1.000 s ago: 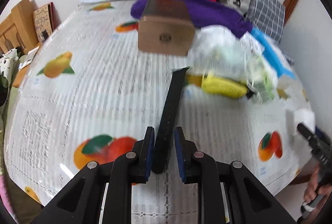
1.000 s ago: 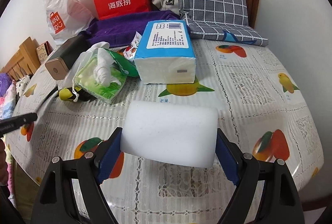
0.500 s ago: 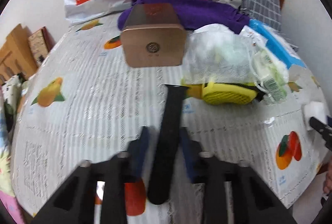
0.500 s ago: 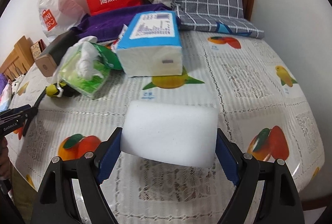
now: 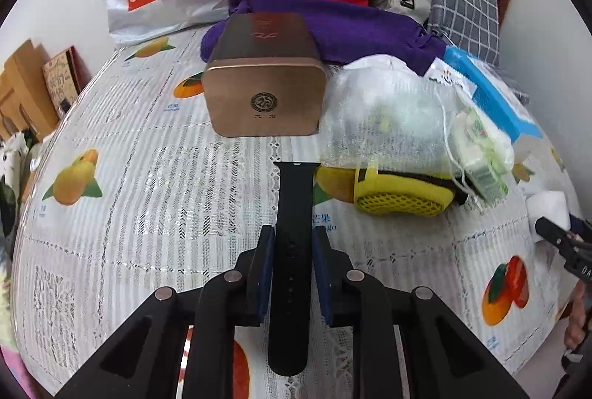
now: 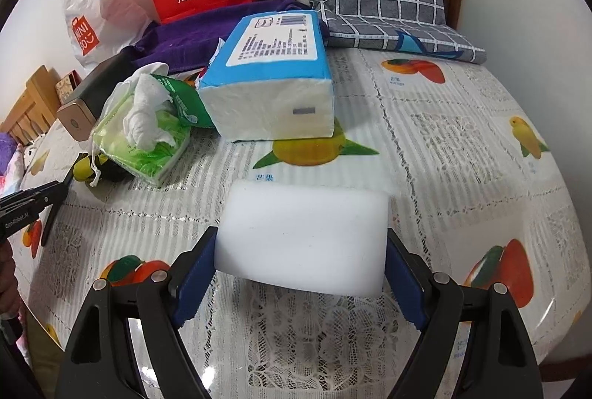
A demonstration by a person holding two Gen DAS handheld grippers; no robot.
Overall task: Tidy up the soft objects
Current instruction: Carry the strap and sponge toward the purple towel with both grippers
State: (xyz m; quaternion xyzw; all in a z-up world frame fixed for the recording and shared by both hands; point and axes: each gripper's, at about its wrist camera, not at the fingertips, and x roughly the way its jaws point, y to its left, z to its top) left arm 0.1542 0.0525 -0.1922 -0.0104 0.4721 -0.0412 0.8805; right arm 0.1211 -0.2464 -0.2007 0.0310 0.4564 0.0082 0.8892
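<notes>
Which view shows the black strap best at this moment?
The left wrist view: the black strap runs lengthwise between the left gripper fingers, visible end to end. In the right wrist view, only a sliver shows at the far left edge.

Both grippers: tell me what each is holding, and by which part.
The left gripper straddles the black strap mid-length, but contact cannot be told. The right gripper clamps the white sponge by its two short ends.

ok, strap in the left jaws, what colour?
Black strap, plain; clearest in the left wrist view.
</notes>
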